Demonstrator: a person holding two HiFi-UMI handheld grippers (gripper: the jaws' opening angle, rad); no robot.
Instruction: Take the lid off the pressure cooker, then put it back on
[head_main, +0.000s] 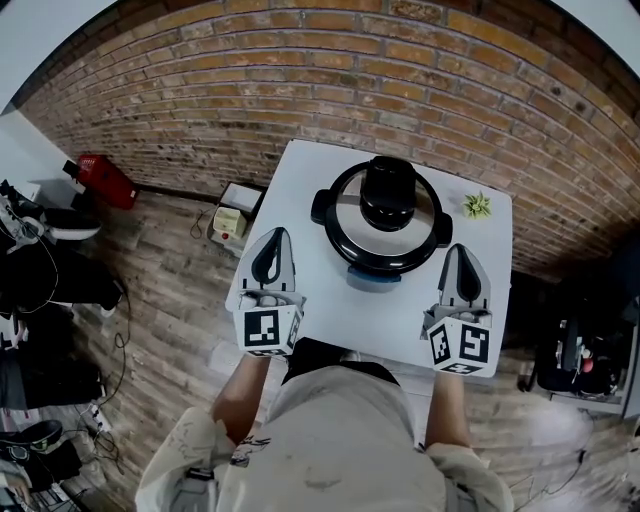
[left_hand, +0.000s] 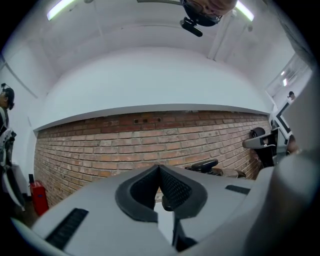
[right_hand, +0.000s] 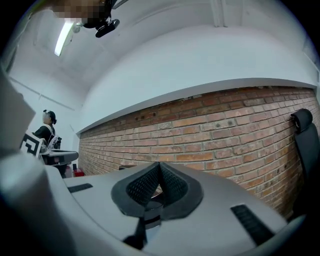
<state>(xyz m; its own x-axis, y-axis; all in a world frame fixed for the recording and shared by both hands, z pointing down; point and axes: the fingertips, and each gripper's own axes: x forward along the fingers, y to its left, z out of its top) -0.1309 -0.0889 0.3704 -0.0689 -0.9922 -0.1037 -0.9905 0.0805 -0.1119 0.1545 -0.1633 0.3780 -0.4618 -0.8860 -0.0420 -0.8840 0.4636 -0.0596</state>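
Head view: black-knobbed steel lid (head_main: 388, 196) sits on the round black pressure cooker (head_main: 372, 262), centred on the white counter (head_main: 300, 180) within reach; left gripper (head_main: 277, 238) and right gripper (head_main: 459, 252) flank it, jaws pressed together, empty.

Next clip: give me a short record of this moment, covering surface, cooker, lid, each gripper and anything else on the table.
surface: small white square table by a brick wall
cooker: round black pressure cooker, mid-table
lid: steel lid with black knob, on the cooker
left gripper: shut, empty, left of the cooker, apart from it
right gripper: shut, empty, right of the cooker, apart from it
other: small green plant at the table's far right corner
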